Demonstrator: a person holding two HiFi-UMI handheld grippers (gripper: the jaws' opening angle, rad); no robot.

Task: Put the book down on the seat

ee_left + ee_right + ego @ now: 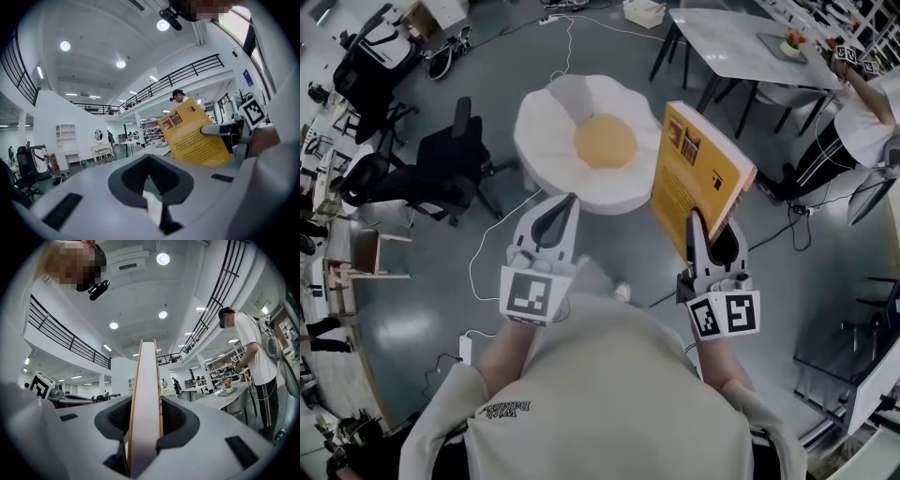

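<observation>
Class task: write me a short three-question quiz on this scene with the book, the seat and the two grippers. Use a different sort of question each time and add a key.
1. Short answer: what is clamped in the right gripper?
2. Multiple choice: compared with the white and yellow seat, the book is
A) lying flat on it
B) held on edge in the air, not resting on it
C) tucked under it
3. True or false: the left gripper grips a corner of the book.

Key
1. The book, edge-on between the jaws.
2. B
3. False: its jaws are together with nothing between them.
</observation>
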